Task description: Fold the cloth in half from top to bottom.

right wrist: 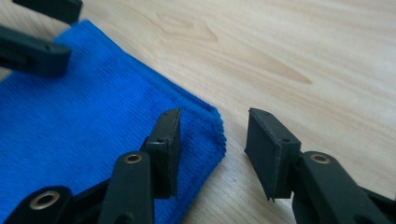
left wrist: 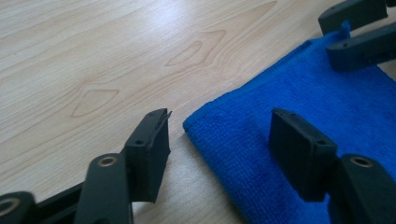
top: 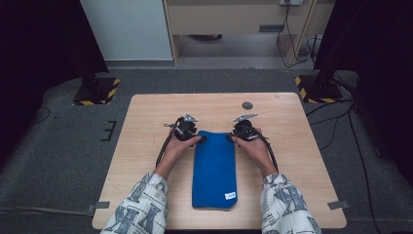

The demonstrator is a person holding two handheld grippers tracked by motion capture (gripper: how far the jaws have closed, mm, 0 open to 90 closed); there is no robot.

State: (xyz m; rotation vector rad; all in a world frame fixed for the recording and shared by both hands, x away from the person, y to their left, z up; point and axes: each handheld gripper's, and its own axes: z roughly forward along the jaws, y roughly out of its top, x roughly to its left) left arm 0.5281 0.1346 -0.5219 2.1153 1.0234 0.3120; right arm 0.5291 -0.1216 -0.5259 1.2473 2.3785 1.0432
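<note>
straddling the two far corners of the folded blue terry cloth (top: pixel 214 168) lying lengthwise on the pale wooden table (top: pixel 146 112), left gripper (left wrist: pixel 219 140) and right gripper (right wrist: pixel 212 140) spread, not pinching yet; lifting and folding remaining.

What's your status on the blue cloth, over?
Left hand-held gripper open, straddling the blue cloth's far-left corner. Right hand-held gripper open, straddling the far-right corner. Cloth folded, flat on table. Nothing in the way.

Bare table (top: pixel 146 146) (both sides) around towel (top: pixel 214 170)
</note>
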